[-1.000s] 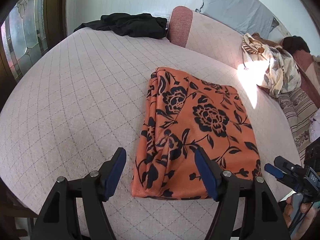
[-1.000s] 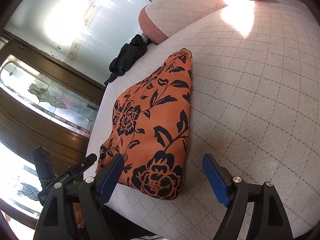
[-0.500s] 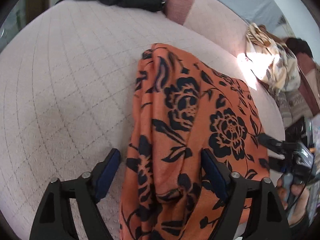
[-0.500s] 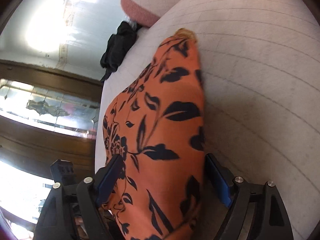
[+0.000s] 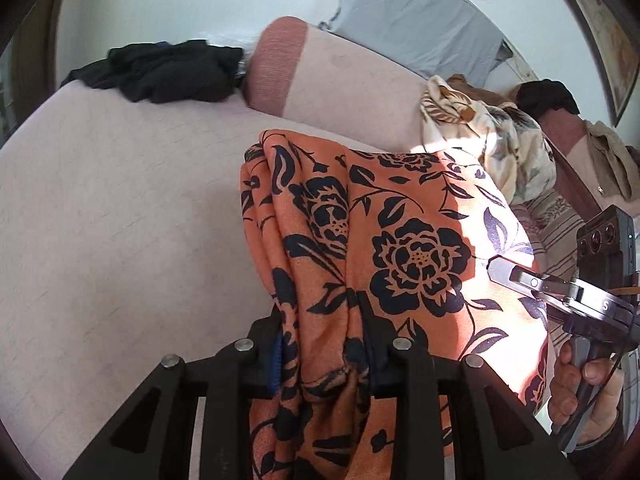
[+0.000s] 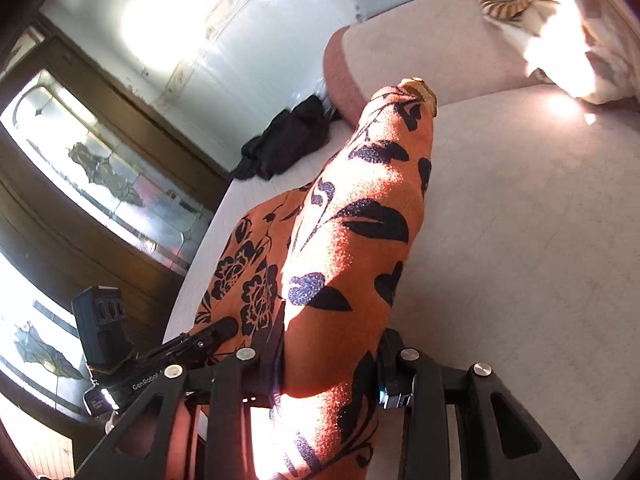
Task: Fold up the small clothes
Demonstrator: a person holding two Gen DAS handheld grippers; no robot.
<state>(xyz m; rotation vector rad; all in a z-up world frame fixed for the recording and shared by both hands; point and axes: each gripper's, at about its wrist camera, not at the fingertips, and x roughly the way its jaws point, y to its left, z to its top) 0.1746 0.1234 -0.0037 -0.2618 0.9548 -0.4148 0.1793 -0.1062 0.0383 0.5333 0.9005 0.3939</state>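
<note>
An orange cloth with black flowers (image 5: 384, 216) lies partly on the pale quilted bed (image 5: 120, 220) and is lifted at its near edge. My left gripper (image 5: 324, 352) is shut on the cloth's near left corner. My right gripper (image 6: 332, 356) is shut on the near right corner of the same cloth (image 6: 352, 240), which rises in a ridge before the camera. The right gripper also shows at the right of the left wrist view (image 5: 520, 280); the left gripper shows at the lower left of the right wrist view (image 6: 192, 344).
A black garment (image 5: 160, 72) lies at the far side of the bed, beside a pink bolster (image 5: 280, 64). A cream patterned cloth heap (image 5: 500, 136) lies far right in sunlight. Stained-glass wooden doors (image 6: 92, 184) stand left of the bed.
Both grippers moved in over the cloth's near edge and closed on it. The near edge has come up off the bed and bunched into ridges.
</note>
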